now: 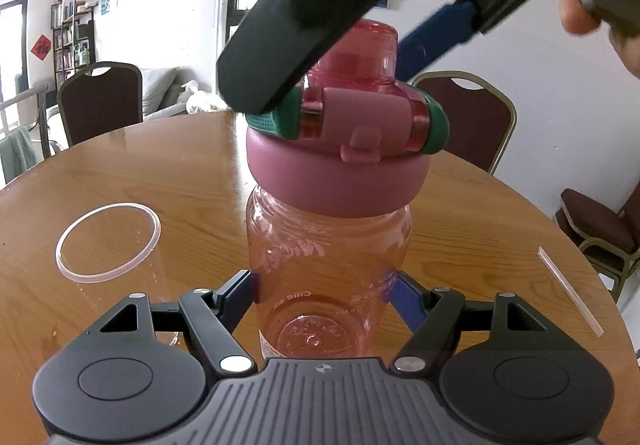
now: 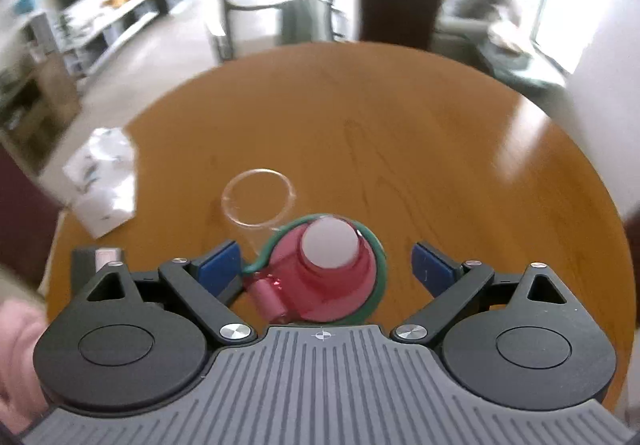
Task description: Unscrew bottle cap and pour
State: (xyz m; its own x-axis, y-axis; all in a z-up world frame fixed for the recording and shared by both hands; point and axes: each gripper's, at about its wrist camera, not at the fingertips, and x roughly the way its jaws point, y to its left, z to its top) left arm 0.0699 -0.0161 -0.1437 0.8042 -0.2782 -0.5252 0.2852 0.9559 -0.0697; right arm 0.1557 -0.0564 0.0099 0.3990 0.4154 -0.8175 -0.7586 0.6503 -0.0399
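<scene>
Left gripper (image 1: 326, 291) pinches the bottle (image 1: 328, 265) low, right gripper (image 2: 326, 265) gapes wide around the cap (image 2: 332, 277); a crooked bite could tip it into the cup (image 1: 108, 241).

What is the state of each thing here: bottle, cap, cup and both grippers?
Bottle: upright on the table, looks empty.
Cap: on the bottle, spout lid closed.
Cup: upright, empty.
Left gripper: shut on the bottle.
Right gripper: open, above the cap, one finger on each side.

White walls (image 1: 168, 5), maroon chairs (image 1: 100, 101), bookshelf (image 1: 72, 37).
</scene>
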